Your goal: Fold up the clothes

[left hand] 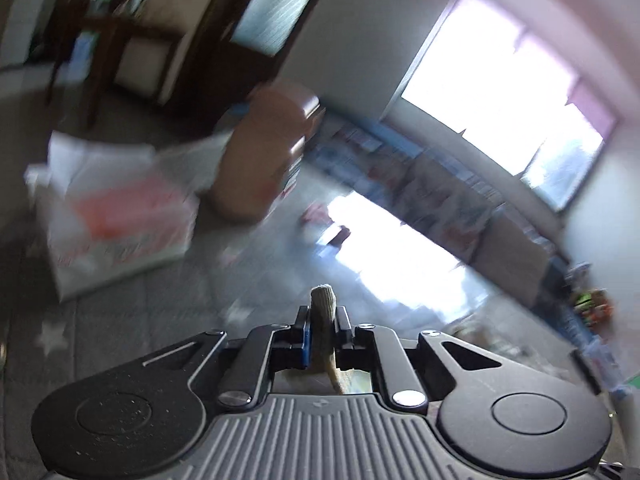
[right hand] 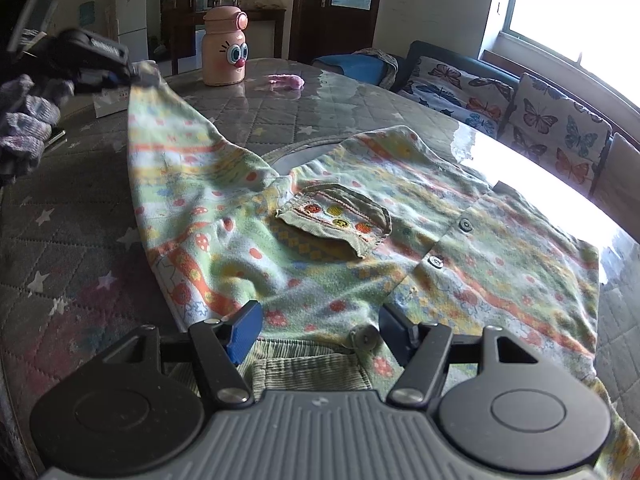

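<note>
Left gripper (right hand: 105, 65), upper left of my right view, pinches the sleeve cuff (left hand: 325, 320) of the patterned garment (right hand: 360, 236), lifting it off the quilted table (right hand: 60, 248). My right gripper (right hand: 320, 330) gapes wide over the hem, bottom centre; pink bottle (right hand: 224, 46) stands behind.

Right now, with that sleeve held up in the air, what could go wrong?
The left gripper pinches only the sleeve tip, so it may slip free. Pulling further could drag the shirt askew, since the right gripper hangs open over the hem. A wide swing might hit the bottle.
</note>
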Demonstrator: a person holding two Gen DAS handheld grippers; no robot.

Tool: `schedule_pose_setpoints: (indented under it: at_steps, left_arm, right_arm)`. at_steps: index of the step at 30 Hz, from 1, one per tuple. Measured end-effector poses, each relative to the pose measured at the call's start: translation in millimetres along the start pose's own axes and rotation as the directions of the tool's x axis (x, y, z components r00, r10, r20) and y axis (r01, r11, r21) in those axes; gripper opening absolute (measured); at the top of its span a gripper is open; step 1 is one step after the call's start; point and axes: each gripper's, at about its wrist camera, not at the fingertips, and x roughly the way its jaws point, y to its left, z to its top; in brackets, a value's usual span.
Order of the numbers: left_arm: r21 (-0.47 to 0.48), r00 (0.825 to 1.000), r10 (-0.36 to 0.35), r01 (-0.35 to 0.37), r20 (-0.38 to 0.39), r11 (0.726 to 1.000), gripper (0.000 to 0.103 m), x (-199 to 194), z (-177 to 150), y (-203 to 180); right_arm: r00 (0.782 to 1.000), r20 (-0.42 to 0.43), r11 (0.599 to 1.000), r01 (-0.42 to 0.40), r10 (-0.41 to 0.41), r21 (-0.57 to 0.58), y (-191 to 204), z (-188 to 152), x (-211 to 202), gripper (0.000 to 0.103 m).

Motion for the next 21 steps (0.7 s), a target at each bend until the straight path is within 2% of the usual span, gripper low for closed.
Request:
schedule_pose_setpoints:
  at_steps: [2, 4, 7, 10, 13, 15, 19, 21]
  left_arm:
    - [0.04, 0.998, -0.029, 0.026, 0.058, 0.999, 0.012, -15, 0, -4]
    - [0.081, 0.999, 0.025, -0.028, 0.031, 0.996, 0.012, -15, -6, -1]
    - [0.089, 0.992, 0.113, -0.108, -0.051, 0.99, 0.012, -4, -18, 10]
    - [0.088, 0.975, 0.186, -0.176, -0.123, 0.98, 0.02, 5, -28, 21]
    - [0.054, 0.969, 0.191, -0.185, -0.158, 0.981, 0.041, 8, -28, 30]
    - [0.052, 0.968, 0.188, -0.182, -0.169, 0.982, 0.046, 7, -28, 32]
    - [0.075, 0.963, 0.208, -0.198, -0.173, 0.977, 0.045, 12, -28, 29]
    - [0.057, 0.964, 0.198, -0.191, -0.178, 0.98, 0.025, 15, -26, 28]
  right_arm:
    - [1.0, -0.001, 1.0, -0.002, 0.002, 0.002, 0, 0, 0, 0.066]
    - [1.0, -0.002, 1.0, -0.003, 0.003, -0.004, -1, 1, 1, 0.066]
    - [1.0, 0.002, 1.0, -0.001, 0.001, -0.017, 2, 4, 0, 0.066]
    - [1.0, 0.021, 1.0, -0.009, 0.01, -0.024, 4, 12, -4, 0.066]
    - [0.999, 0.04, 0.999, -0.013, 0.015, -0.031, 7, 24, -5, 0.066]
    - [0.999, 0.047, 0.999, -0.015, 0.016, -0.028, 8, 32, -2, 0.066]
    - [0.999, 0.048, 1.0, 0.007, -0.007, -0.012, 11, 51, 15, 0.065]
    - [0.999, 0.042, 1.0, 0.028, -0.028, 0.006, 11, 61, 28, 0.065]
